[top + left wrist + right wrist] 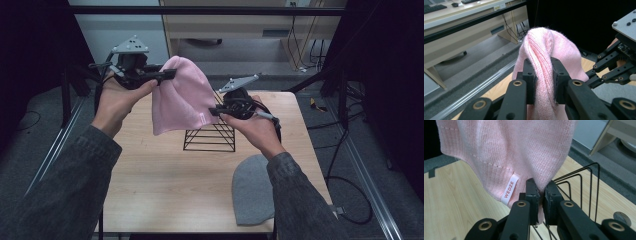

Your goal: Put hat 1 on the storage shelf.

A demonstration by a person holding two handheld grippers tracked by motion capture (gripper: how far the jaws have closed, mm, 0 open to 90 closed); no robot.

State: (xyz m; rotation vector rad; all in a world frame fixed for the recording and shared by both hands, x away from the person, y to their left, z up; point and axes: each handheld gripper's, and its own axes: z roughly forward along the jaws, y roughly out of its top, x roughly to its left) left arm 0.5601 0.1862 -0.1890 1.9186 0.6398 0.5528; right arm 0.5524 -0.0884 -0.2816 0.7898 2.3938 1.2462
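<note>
Two claws hold one pink hat (pixel 180 97) up in the air over the table (pixel 165 175). The left claw (pixel 167 75) is clamped on a bunched-up part of the hat near its round top. In the left gripper view, its two black jaws squeeze a thick fold of the pink knit (pixel 541 72). The right claw (pixel 214 111) is clamped on the hat's bottom edge. In the right gripper view, its jaws pinch the thin rim of the hat (pixel 499 152), just beside a small white tag (pixel 509 189) that says WEDZE. The hat hangs between the two claws and does not touch the table. A black wire rack (pixel 210 136) stands on the table, right under and behind the hat. A grey hat (pixel 250 192) lies flat on the table near the front right corner, well apart from the pink one. The person's right sleeve (pixel 295 200) reaches over part of the grey hat.
</note>
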